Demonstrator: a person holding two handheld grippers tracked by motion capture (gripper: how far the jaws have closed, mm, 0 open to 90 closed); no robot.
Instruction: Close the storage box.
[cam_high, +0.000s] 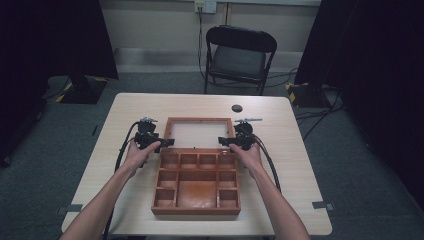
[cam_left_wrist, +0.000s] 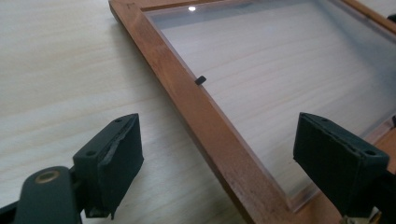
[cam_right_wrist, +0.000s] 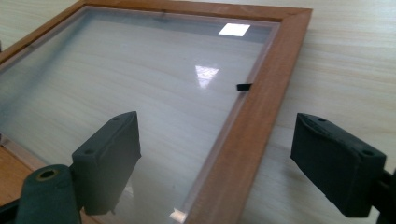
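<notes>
Both hands are down at the hinge end of the wooden compartment box (cam_high: 196, 182), whose glass-panelled lid (cam_high: 199, 134) lies flung open flat on the bench (cam_high: 125, 110) beyond it. The left gripper (cam_high: 156, 142) straddles the lid's left frame rail (cam_left_wrist: 205, 130): rail between the jaws, one pad over bare bench, the other over the glass, both standing wide and gripping nothing. Same story on the right gripper (cam_high: 230, 141), its jaws spread wide either side of the right frame rail (cam_right_wrist: 243, 140), no contact showing.

This looks like the set-up for taking the lid by both rails, likely to swing it shut over the compartments. To do that well, each pair of jaws wants to settle square across the wood, with the inner pad landing on the frame's edge and not pressing the glass pane (cam_right_wrist: 130, 93). Close both sides together so the lid does not twist on its hinges. The small black tab (cam_left_wrist: 200, 80) ahead of the left jaws, and its twin on the right rail, should stay clear of the pads.
</notes>
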